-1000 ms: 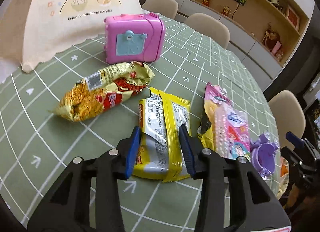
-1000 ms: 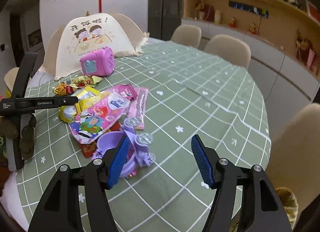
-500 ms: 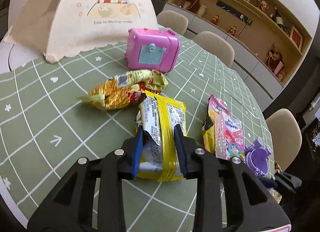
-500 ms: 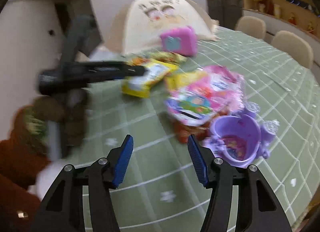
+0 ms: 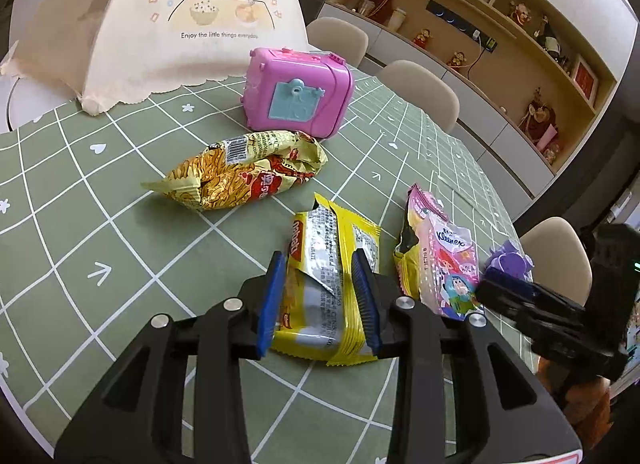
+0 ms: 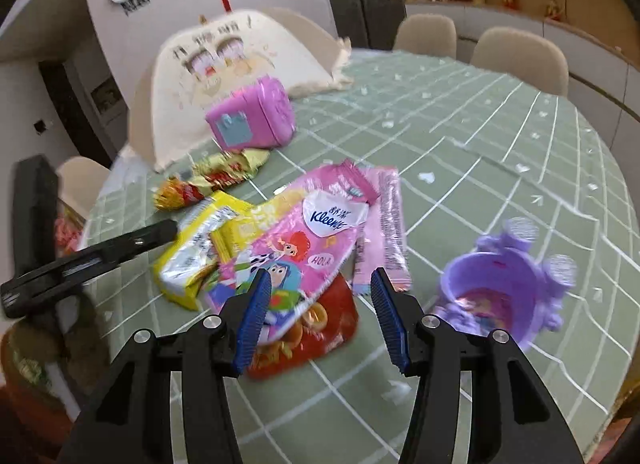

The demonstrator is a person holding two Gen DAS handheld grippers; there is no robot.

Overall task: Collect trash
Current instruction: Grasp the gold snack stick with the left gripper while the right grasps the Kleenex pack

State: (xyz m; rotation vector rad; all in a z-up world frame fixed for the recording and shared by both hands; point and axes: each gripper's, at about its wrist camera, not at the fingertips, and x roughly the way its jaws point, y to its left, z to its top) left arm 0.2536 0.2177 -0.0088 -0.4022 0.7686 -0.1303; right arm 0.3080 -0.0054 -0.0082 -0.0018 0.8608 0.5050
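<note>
"kleenex" on pink tissue pack (image 6: 320, 240)

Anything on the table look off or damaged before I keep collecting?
Nothing spilled. The wrappers are just crumpled trash: the yellow wrapper between the left gripper pads is torn open at its far end, and the purple toy cup lies tipped on its side.

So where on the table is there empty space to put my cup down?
The green checked tablecloth is bare across its far side, from the purple toy pot back to the beige chairs. It is also bare beside the crumpled golden noodle packet, toward the table's edge. It is crowded in the middle, where the yellow wrapper and pink Kleenex pack overlap.
</note>
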